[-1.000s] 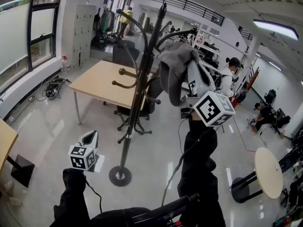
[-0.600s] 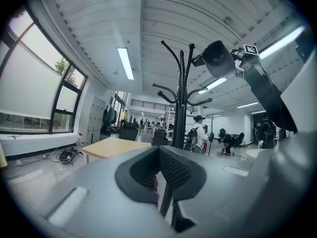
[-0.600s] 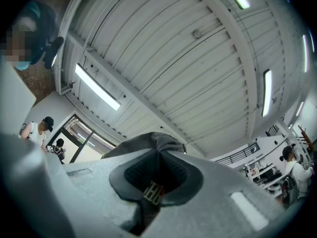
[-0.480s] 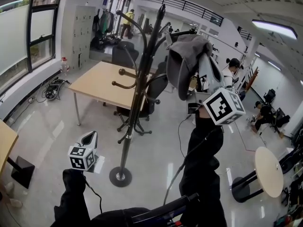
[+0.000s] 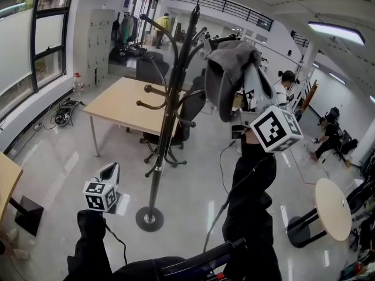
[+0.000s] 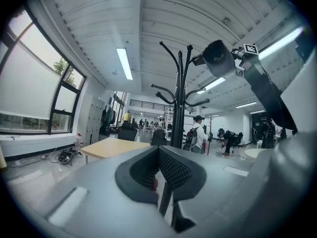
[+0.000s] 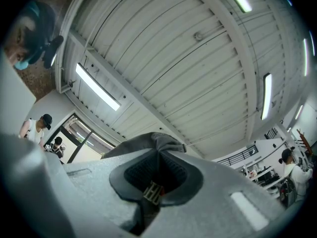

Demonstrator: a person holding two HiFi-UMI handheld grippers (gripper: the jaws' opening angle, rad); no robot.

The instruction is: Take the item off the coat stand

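Note:
A black coat stand with curved hooks rises from a round base on the floor. A grey cap hangs bunched in my right gripper, which is shut on it and points upward. The cap sits beside the tip of an upper right hook; I cannot tell whether they touch. The right gripper view shows grey fabric pinched at the right gripper. My left gripper is low at the left, shut and holding nothing. From the left gripper I see the stand and cap.
A wooden table and a black office chair stand behind the coat stand. A small round table is at the right. People are further back on the right. Cables lie under the window at the left.
My right gripper has lifted the grey cap up and to the right, nearer the upper hook's tip. Most of that came before the middle frame. The left gripper has stayed put.

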